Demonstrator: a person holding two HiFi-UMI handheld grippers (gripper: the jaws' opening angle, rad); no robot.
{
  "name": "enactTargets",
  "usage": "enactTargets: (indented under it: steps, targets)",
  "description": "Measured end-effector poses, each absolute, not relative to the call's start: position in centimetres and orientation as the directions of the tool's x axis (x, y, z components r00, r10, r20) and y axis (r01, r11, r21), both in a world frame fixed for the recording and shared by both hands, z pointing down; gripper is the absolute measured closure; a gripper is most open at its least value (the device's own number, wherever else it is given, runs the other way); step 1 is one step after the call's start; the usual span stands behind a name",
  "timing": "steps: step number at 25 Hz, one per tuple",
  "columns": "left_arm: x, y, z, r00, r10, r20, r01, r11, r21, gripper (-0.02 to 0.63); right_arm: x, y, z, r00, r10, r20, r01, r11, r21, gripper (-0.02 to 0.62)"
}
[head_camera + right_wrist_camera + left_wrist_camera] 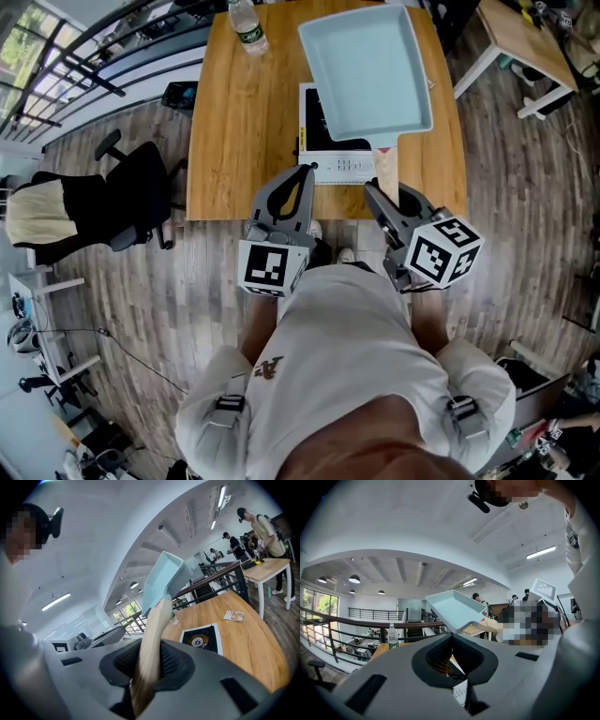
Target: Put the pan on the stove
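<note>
The pan (367, 70), pale blue, rectangular and empty, is hanging tilted above the stove (339, 161), its light wooden handle (152, 634) sitting clamped in the right gripper (384, 194). The stove, a white-framed single burner, is lying flat on the wooden counter (234, 122), partly hidden under the pan.

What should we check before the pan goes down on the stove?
1. Grip: right gripper shut on the wooden handle: ok.
2. Landing spot: burner of the stove bare: ok.
3. Aim: pan held over the stove in the head view: ok.
4. Pan level: cannot tell.
5. Spare hand: left gripper empty, apart from the pan: ok.
6. Neighbours: water bottle apart from the stove: ok.
</note>
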State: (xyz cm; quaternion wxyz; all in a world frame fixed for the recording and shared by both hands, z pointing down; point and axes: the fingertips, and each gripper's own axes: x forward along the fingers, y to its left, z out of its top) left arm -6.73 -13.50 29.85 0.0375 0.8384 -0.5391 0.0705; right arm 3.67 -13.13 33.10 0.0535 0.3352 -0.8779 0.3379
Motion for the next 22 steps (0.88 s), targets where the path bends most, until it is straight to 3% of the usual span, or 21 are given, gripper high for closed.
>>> enactTargets:
  steps: [22]
  targets:
    - [-12.1, -21.9, 33.5, 0.528, -0.813, 0.246, -0.843, -0.537, 0.032, 0.588, -2.2, -18.2, 38.0, -0.698, -0.603, 0.387, -0.687, 0.411, -0.599, 0.515]
